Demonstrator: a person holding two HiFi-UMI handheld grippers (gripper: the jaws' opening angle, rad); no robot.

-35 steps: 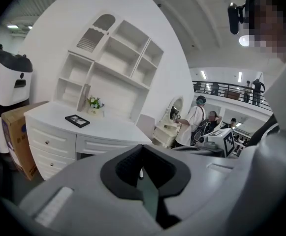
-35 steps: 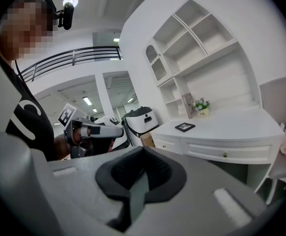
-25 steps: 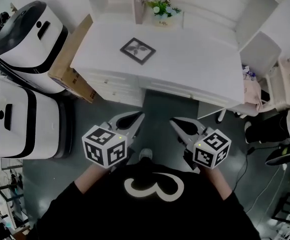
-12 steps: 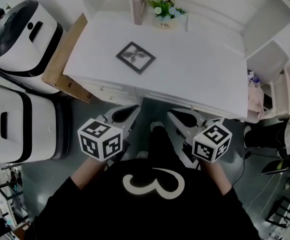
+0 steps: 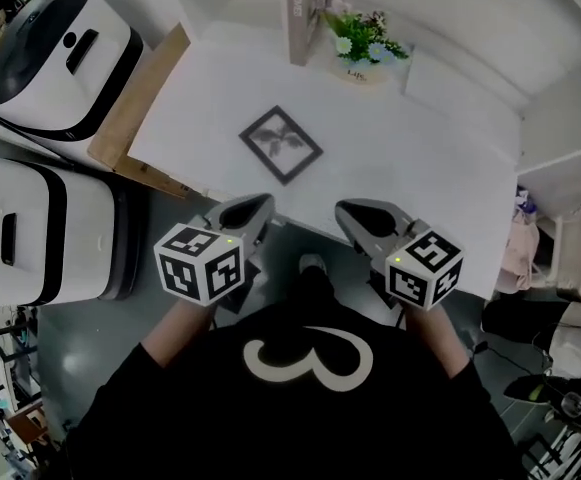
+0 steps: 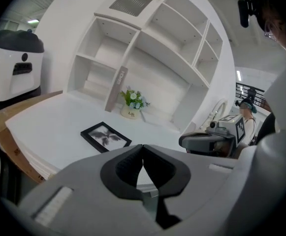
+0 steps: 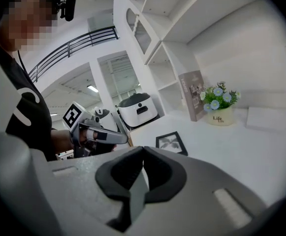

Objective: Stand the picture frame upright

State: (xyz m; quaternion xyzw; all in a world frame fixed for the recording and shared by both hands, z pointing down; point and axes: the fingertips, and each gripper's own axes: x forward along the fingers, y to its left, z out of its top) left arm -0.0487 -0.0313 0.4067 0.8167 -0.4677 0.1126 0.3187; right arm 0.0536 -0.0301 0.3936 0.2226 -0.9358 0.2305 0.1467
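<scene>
The frame (image 5: 281, 144) lies flat, face up, on the white worktop (image 5: 420, 168), turned so that 1 corner points at the near edge. It sits left of the middle, well short of the flower pot (image 5: 362, 43) at the far side.

Risks, as I judge them:
- The frame is thin and flat, so a claw gets little edge to bite. A tip that comes in too high would likely just shove it across the smooth top toward the far side.
- Because it lies at a slant, 2 tips meeting it unevenly could spin it rather than lift it.
- No view shows a back stand. If the frame is raised without a prop behind it, it may tip and slap back down.
- A fast swing while raising it could reach the pot.

The left claw (image 5: 253, 206) is clenched, its pads meeting with nothing between them. The right claw (image 5: 348, 211) is clenched and empty too. Both hang over the near edge of the worktop, apart from the frame and touching nothing. Both need to spread before any grasp.
</scene>
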